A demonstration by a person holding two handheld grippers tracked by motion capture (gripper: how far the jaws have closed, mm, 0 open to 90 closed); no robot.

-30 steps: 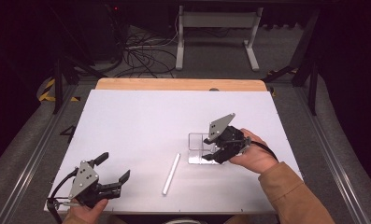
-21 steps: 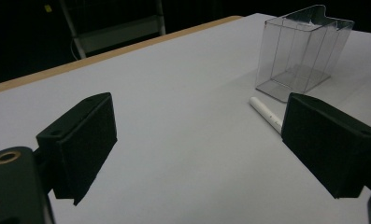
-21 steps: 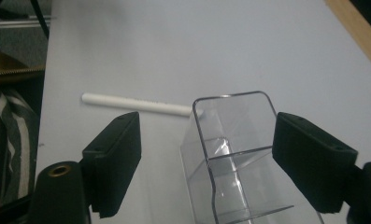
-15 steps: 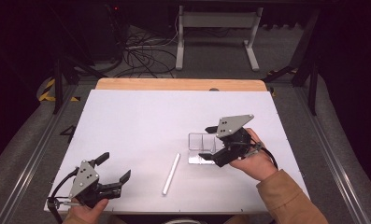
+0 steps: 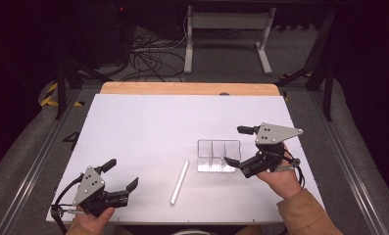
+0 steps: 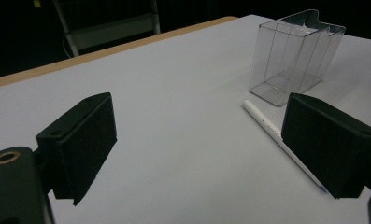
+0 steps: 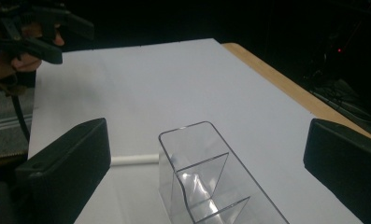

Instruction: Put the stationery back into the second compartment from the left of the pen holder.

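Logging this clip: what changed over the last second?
The right hand-held gripper has just opened its jaws, let go of the clear organizer and drawn back rightward. The organizer, the white pen and the left hand-held gripper stayed put.

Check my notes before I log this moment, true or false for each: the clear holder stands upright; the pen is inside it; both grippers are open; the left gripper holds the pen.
1. The clear holder stands upright on the table: true.
2. The pen is inside it: false, it lies flat on the table beside it.
3. Left gripper and right gripper are open: true; the right's jaws have just been opening.
4. The left gripper holds the pen: false, its jaws are empty.
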